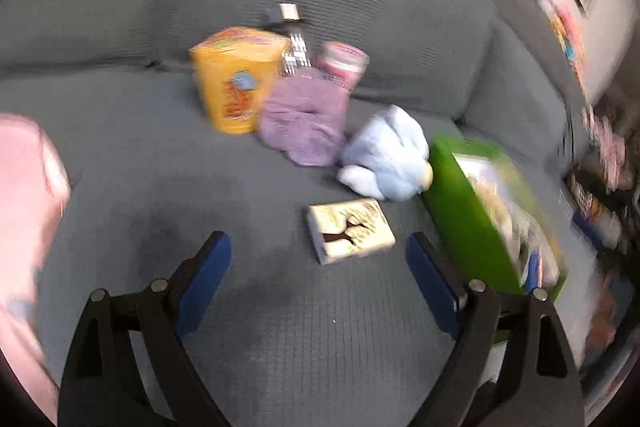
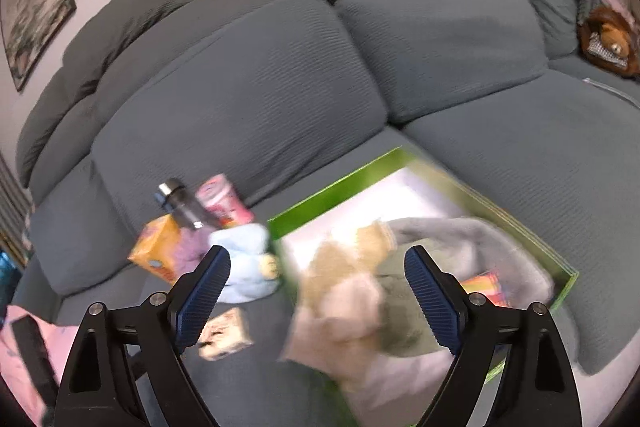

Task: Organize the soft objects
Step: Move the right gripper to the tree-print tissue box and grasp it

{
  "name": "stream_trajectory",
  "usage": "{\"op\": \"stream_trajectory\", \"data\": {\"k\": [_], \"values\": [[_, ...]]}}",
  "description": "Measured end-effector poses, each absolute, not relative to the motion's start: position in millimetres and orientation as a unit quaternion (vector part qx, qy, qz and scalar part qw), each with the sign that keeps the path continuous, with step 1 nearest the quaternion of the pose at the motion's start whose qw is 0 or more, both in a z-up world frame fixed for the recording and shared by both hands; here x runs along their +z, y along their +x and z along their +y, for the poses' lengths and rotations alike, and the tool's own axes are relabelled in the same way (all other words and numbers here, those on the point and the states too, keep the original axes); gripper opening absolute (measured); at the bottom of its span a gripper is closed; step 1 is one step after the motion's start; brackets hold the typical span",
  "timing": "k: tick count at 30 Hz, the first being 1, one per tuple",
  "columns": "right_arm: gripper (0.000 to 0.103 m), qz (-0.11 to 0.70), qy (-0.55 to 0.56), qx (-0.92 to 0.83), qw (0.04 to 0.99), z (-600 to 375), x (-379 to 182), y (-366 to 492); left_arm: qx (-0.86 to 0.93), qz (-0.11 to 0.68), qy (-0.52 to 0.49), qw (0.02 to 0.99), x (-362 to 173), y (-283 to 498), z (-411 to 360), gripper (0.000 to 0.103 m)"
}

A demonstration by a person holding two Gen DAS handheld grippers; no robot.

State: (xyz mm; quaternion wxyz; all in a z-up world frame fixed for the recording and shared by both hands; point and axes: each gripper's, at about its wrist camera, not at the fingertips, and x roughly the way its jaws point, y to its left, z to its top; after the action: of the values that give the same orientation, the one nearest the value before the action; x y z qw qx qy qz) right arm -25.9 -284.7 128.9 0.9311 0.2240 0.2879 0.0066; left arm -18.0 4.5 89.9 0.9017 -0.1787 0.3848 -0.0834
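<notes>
Counts on the grey sofa seat
One open green cardboard box (image 2: pixel 340 183), one yellow carton (image 1: pixel 236 79), one pale-blue plush toy (image 1: pixel 390 153), one purple fuzzy cloth (image 1: pixel 306 119), one pink tub (image 1: pixel 344 61), one small cream packet (image 1: pixel 350 231)

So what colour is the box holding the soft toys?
Bright green box with a white inside, clearest in the right wrist view.

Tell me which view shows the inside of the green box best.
The right wrist view: the green box is seen from above, with plush toys lying inside. The left wrist view shows only its blurred outer side at the right edge.
</notes>
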Motion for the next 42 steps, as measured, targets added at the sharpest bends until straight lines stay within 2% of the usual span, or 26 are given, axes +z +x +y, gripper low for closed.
{"op": "stream_trajectory", "data": {"k": [2, 6, 11, 28, 35, 38, 42], "values": [[0.089, 0.299, 0.247, 0.045, 0.921, -267.2, 126.3, -16.0, -0.098, 0.386, -0.204, 0.894, 85.7, -16.2, 11.9, 0.088], [0.090, 0.334, 0.163, 0.074, 0.925, -222.2, 111.7, 1.3, -0.052, 0.377, -0.165, 0.910, 74.6, -11.1, 17.8, 0.088], [0.090, 0.389, 0.128, 0.122, 0.904, -187.3, 80.2, 20.8, -0.015, 0.418, -0.180, 0.890, 44.7, 2.2, 35.9, 0.088], [0.089, 0.468, -0.024, 0.118, 0.875, -113.6, 25.1, 64.1, 0.049, 0.436, -0.181, 0.880, 35.7, 6.2, 63.5, 0.088], [0.089, 0.496, -0.009, 0.087, 0.864, -117.9, 10.3, 79.5, 0.088, 0.440, -0.176, 0.876, 34.0, 7.5, 69.6, 0.087], [0.088, 0.518, 0.015, 0.083, 0.851, -118.6, 9.5, 84.4, 0.034, 0.433, -0.231, 0.870, 39.3, 7.4, 68.9, 0.088], [0.087, 0.511, 0.002, 0.088, 0.855, -121.8, 9.8, 78.9, 0.015, 0.434, -0.192, 0.880, 38.3, 4.9, 61.7, 0.088]]}}
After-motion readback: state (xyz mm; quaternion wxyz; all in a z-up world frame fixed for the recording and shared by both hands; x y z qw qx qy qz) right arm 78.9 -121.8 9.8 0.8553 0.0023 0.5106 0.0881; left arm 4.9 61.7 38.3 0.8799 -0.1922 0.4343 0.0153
